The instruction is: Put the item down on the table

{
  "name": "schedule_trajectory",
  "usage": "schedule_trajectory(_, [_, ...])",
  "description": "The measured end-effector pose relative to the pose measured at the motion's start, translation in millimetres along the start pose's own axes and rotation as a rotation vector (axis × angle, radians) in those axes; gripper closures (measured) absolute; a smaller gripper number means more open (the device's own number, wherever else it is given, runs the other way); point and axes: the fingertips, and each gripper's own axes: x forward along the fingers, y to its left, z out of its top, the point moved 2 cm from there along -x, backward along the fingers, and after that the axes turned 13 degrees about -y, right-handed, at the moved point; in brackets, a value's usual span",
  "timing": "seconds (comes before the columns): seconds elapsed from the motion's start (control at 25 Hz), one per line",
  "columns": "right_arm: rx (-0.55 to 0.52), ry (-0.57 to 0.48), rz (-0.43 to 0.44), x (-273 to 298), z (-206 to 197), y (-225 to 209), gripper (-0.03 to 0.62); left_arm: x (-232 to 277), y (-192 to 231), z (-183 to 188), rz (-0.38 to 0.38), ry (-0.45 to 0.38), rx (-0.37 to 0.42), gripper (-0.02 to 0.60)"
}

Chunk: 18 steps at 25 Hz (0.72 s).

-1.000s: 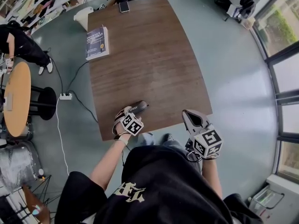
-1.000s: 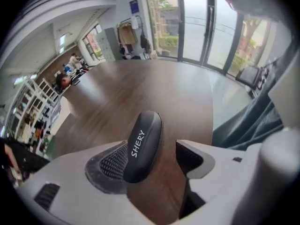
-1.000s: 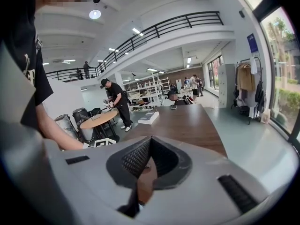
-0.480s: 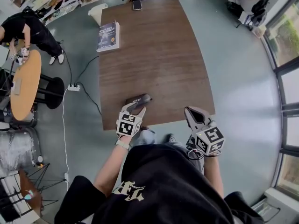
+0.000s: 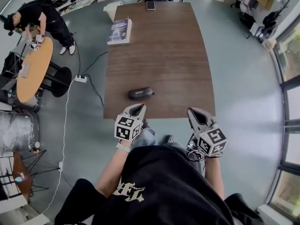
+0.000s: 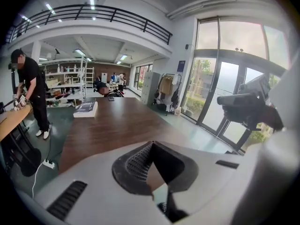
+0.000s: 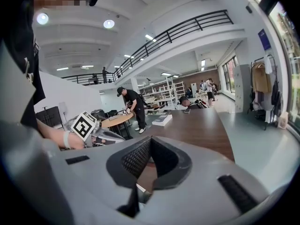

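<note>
Hovering just behind the case point(image 5: 141, 93) on the table point(image 5: 164, 46).
It lies crosswise beyond my left gripper point(image 5: 137, 108), jaws just closed empty; my right gripper point(image 5: 194, 115), farther off, seems clenched too.

The case point(image 5: 141, 93) is black, the table point(image 5: 164, 50) brown wood-grain, the left gripper point(image 5: 139, 107) grey with black-and-white markers.

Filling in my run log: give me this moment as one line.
stage: item placed | black case: on table near person's edge, untouched | left claw: shut, empty | right claw: shut, empty
</note>
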Motion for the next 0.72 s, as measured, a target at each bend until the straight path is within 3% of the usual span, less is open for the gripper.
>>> schedule_trajectory(0.4, [-0.002,-0.03,0.071,-44.9,-12.7,4.7,0.608,-36.3,-60.4,-7.2,0.003,-0.108,-0.045,0.575])
schedule_trajectory(0.72, [0.04,-0.018,0.079,-73.7,-31.4,2.4,0.608,-50.7,-101.6,-11.9,-0.032,-0.146,-0.065,0.575])
